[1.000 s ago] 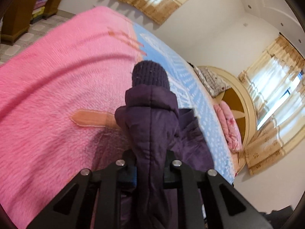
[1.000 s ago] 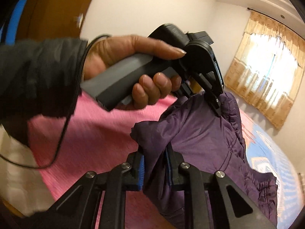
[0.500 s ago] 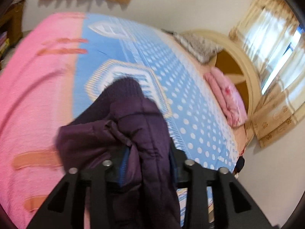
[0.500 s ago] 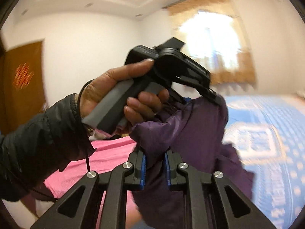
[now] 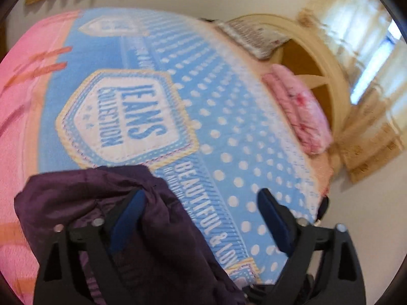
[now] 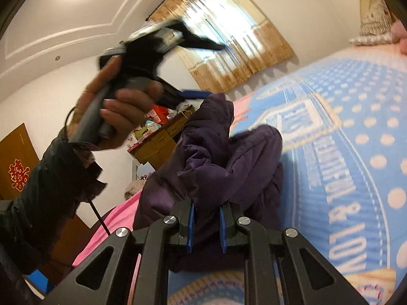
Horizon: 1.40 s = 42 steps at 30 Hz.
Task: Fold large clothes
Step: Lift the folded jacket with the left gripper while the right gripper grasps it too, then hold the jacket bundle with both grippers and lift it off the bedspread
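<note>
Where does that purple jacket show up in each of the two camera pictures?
Left wrist view: purple jacket lies lower left, draped over one finger of the open left gripper.
Right wrist view: jacket sits centre, clamped in the right gripper.
Shared landmark: blue dotted blanket.

We look close down along each gripper's fingers — both views share the purple jacket (image 5: 84, 195) at 6 o'clock and the blue bedspread (image 6: 356, 132).

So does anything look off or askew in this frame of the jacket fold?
Yes: the purple jacket is a bunched heap on the blue bedspread, not spread flat. The left gripper is wide open, with fabric draped over one finger, while the right gripper is clamped on a fold. Nothing looks torn.
</note>
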Each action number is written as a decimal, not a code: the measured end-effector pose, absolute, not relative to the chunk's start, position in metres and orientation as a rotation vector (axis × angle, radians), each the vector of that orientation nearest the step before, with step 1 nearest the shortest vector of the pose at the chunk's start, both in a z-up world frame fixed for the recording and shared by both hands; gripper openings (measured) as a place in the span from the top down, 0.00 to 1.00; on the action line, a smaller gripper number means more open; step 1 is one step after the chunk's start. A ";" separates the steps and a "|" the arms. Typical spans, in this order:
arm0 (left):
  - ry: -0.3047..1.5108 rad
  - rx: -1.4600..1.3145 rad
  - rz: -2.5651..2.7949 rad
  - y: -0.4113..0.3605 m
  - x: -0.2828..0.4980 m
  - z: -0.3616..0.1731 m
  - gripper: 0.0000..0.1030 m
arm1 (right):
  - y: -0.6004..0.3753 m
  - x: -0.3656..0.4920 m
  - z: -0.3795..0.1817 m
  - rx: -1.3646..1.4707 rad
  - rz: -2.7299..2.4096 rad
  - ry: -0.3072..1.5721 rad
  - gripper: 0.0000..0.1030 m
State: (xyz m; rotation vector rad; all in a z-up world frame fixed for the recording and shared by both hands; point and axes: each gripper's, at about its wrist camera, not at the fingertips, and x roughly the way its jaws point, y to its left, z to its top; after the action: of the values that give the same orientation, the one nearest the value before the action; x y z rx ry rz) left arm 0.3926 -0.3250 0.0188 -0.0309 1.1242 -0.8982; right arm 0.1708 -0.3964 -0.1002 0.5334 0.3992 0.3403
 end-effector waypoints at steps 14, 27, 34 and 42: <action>0.790 0.050 -0.760 -0.259 0.326 -0.031 0.00 | -0.414 0.148 -0.066 0.481 0.202 0.362 0.53; 0.658 0.032 -0.659 -0.259 0.313 -0.050 0.00 | -0.406 0.336 -0.021 0.819 0.612 0.568 0.53; 0.589 0.068 -0.572 -0.212 0.295 -0.041 0.00 | -0.418 0.353 -0.082 0.796 0.410 0.644 0.53; 0.679 0.124 -0.543 -0.221 0.323 -0.078 0.00 | -0.424 0.356 -0.127 0.718 0.332 0.651 0.53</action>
State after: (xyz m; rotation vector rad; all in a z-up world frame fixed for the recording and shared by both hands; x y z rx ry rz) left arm 0.3232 -0.2210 -0.0776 0.1244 0.6785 -0.5433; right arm 0.3564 -0.4235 -0.1267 0.7184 0.6511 0.3324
